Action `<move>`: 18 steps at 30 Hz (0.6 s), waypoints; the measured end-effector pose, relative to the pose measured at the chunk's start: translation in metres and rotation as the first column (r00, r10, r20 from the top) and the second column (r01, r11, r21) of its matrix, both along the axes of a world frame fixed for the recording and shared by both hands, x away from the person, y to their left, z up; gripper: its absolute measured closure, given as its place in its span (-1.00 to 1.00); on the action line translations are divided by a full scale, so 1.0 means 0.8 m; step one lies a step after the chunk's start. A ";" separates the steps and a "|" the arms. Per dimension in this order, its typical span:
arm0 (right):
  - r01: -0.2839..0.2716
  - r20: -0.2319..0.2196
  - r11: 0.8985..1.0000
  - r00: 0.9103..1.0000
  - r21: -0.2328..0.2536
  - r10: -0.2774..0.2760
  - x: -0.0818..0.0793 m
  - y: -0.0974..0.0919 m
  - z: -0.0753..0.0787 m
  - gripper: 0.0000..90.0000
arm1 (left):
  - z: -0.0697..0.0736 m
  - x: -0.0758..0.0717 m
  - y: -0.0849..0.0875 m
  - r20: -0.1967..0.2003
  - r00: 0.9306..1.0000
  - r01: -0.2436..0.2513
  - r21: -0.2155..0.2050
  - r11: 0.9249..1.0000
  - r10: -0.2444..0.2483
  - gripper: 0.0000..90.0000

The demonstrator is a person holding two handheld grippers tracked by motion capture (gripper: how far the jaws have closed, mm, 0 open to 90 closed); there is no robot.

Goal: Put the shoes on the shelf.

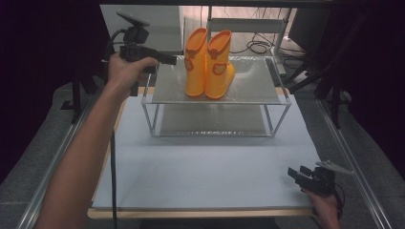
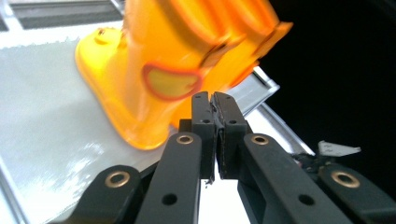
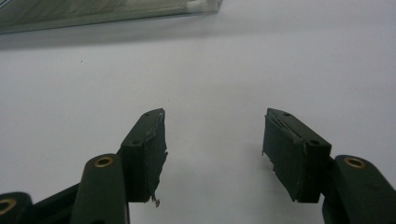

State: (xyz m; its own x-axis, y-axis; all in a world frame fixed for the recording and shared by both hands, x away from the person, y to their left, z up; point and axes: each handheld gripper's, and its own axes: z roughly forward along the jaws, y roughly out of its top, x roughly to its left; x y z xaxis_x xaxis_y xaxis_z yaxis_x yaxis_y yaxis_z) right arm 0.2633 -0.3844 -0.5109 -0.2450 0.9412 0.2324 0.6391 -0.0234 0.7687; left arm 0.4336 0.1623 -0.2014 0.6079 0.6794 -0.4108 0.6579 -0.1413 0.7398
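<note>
A grey cloth-covered table (image 1: 205,167) is carrying a two-tier metal shelf (image 1: 253,98); a pair of orange rubber boots (image 1: 210,64) is standing upright on its top tier, probably light, pliable and somewhat slick, best pinched at a cuff rim; the left gripper (image 2: 215,105) is hovering beside them, jaws pressed together, empty; the right gripper (image 3: 212,154) is idling over the cloth, jaws spread.

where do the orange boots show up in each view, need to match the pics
High view: orange boots stand on the rack's top shelf, upper centre.
Left gripper view: boots upper centre, just beyond the shut left claw.
Right gripper view: boots not in it.
Shared landmark: the shelf rack, its frame edge at that view's top.
</note>
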 end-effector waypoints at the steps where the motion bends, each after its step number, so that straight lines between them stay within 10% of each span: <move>1: 0.000 0.000 1.000 1.000 0.000 0.000 0.000 0.000 0.000 -0.14 | -0.007 0.001 0.000 -0.003 1.000 -0.007 0.007 1.000 0.007 0.95; 18: -0.003 -0.009 1.000 1.000 -0.010 0.003 0.002 0.000 -0.004 -0.14 | -0.127 0.039 -0.034 -0.051 0.996 -0.063 0.160 0.985 0.072 0.93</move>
State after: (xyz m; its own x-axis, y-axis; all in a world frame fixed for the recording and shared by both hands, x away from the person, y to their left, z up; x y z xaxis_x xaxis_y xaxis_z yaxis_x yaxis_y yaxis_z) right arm 0.2649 -0.3842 -0.5143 -0.2456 0.9429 0.2250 0.6461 -0.0138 0.7631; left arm 0.4648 0.1355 -0.3034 0.5370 0.7773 -0.3276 0.7102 -0.2070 0.6729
